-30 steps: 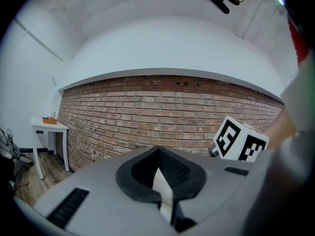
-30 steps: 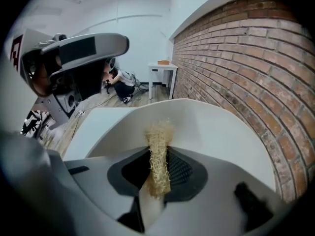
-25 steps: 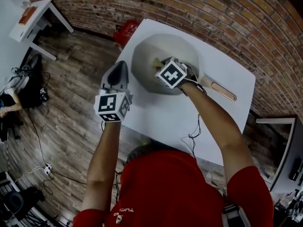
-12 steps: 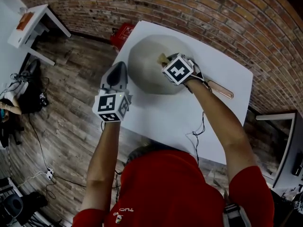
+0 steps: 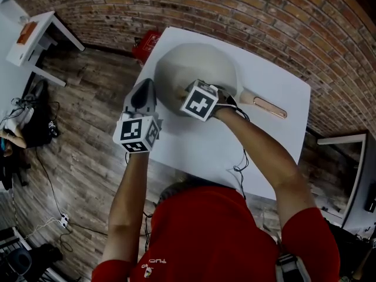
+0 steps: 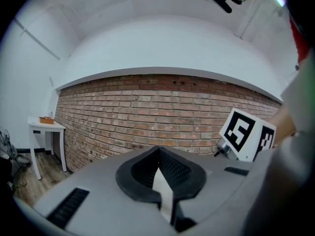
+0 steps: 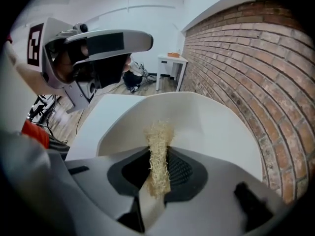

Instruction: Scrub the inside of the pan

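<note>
Pan [image 5: 200, 63]: sits at upper centre of the head view on the white table [image 5: 264, 140], with its handle [image 5: 267, 106] pointing to the right of frame.

Right gripper [image 7: 157, 173]: jaws pinched on 1 straw-coloured fibrous scrubber [image 7: 159, 146], tip over the pan's pale inner wall at the side nearest the person.

Left gripper [image 6: 160, 181]: jaws together, nothing between them. It hangs at the table's left edge, clear of the pan and aimed at the brick wall [image 6: 147, 112].

Risk 1, judged: nothing steadies the pan, so scrubbing pressure could slide or spin it.

Risk 2, judged: the scrubber is held in a narrow pinch, so sideways drag could pull it free.
</note>
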A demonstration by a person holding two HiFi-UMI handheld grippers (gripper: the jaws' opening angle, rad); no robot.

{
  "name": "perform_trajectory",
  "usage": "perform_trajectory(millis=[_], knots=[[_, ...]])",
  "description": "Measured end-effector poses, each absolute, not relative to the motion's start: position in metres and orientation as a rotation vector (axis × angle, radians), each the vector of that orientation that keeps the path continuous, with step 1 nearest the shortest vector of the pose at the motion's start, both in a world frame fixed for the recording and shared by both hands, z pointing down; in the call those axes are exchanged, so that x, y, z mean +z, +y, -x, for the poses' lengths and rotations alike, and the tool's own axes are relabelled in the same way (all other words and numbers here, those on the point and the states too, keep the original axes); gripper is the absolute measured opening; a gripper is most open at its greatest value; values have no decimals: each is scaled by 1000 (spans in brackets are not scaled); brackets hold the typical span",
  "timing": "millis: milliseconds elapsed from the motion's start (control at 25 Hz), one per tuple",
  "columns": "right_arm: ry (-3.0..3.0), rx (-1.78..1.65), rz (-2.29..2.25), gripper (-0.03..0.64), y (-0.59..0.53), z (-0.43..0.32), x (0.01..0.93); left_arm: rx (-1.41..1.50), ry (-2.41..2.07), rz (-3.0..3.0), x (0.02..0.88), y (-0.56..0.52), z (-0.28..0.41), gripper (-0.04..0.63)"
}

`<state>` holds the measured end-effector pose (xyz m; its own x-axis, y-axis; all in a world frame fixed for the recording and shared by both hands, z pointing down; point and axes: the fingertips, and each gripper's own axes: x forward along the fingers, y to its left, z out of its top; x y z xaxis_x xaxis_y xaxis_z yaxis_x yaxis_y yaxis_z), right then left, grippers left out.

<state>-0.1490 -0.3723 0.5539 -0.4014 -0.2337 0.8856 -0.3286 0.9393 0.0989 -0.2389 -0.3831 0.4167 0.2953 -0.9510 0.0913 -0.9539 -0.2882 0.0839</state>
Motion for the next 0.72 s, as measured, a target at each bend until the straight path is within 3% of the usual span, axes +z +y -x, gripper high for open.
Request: perform_trajectory(millis=[440, 720], knots=[[-1888, 144, -621, 86, -421, 64, 545, 41, -1787, -2434, 414, -383, 232, 12], [-1902, 162, -675, 86, -428, 50, 530, 70, -1787, -2437, 416, -382, 229, 12]])
